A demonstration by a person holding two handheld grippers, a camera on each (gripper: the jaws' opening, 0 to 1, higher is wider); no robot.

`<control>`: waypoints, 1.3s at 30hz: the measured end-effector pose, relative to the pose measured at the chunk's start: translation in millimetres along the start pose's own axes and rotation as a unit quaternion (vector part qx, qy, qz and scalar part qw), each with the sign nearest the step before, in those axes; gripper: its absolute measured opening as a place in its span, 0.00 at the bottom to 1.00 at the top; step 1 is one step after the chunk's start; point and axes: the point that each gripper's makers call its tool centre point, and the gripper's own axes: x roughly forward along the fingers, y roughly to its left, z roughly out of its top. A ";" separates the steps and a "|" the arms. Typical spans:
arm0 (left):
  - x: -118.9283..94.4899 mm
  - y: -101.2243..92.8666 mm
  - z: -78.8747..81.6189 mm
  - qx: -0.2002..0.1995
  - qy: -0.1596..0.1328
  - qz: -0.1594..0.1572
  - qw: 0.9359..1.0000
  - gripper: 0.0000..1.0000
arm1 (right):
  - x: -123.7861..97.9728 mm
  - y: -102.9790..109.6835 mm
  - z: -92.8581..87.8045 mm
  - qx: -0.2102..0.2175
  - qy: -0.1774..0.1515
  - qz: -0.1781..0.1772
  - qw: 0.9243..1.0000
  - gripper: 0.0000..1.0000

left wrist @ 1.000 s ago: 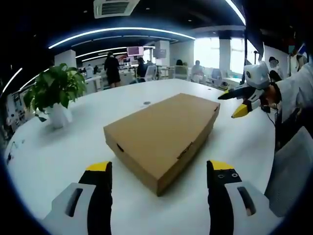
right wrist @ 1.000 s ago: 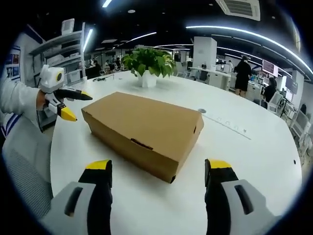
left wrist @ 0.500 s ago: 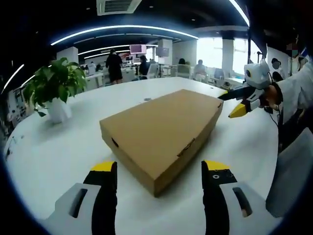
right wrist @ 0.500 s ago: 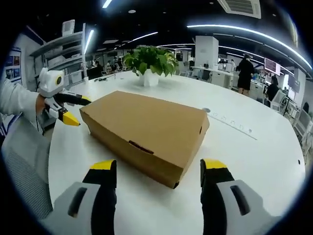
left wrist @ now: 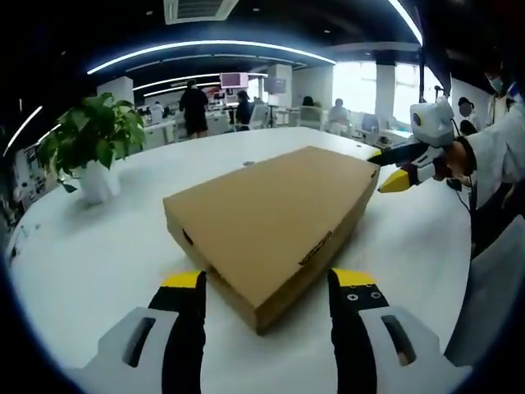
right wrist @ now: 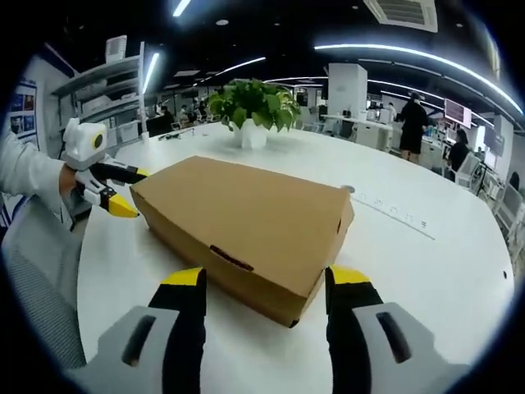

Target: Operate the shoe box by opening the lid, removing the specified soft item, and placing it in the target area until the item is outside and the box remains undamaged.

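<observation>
A shut brown cardboard shoe box (left wrist: 271, 215) lies flat on the white table (left wrist: 98, 246). My left gripper (left wrist: 268, 281) is open, its yellow-tipped jaws standing on either side of the box's near corner. At the far right corner the right gripper (left wrist: 384, 169) hangs open in a white-sleeved hand, one tip at the lid's edge. In the right gripper view the box (right wrist: 246, 215) has a slot in its near side. My right gripper (right wrist: 267, 277) straddles its near corner, open. The left gripper (right wrist: 133, 190) sits open at the box's far left corner.
A potted green plant (left wrist: 90, 146) in a white pot stands on the table beyond the box, also seen as the plant (right wrist: 250, 107). A small round socket (right wrist: 349, 189) is set in the tabletop. The table's curved edge (right wrist: 82, 271) runs near the person's grey clothing. People stand among desks far behind.
Both grippers have moved in toward the box, so each box corner now sits between a pair of jaws. Both pairs of jaws stand slightly narrower. The box has not moved.
</observation>
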 end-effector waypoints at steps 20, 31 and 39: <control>2.2 4.2 -1.3 -0.002 0.008 0.016 1.000 0.56 | 6.2 -4.3 -2.5 -0.006 0.006 -0.010 1.000 0.50; 2.6 4.4 -1.1 -0.002 0.020 0.019 1.000 0.54 | 6.0 -3.3 -2.3 -0.003 0.017 -0.015 1.000 0.49; 2.3 4.5 -1.9 -0.001 0.025 0.014 1.000 0.53 | 1.5 -0.9 -3.3 0.002 0.025 -0.016 1.000 0.48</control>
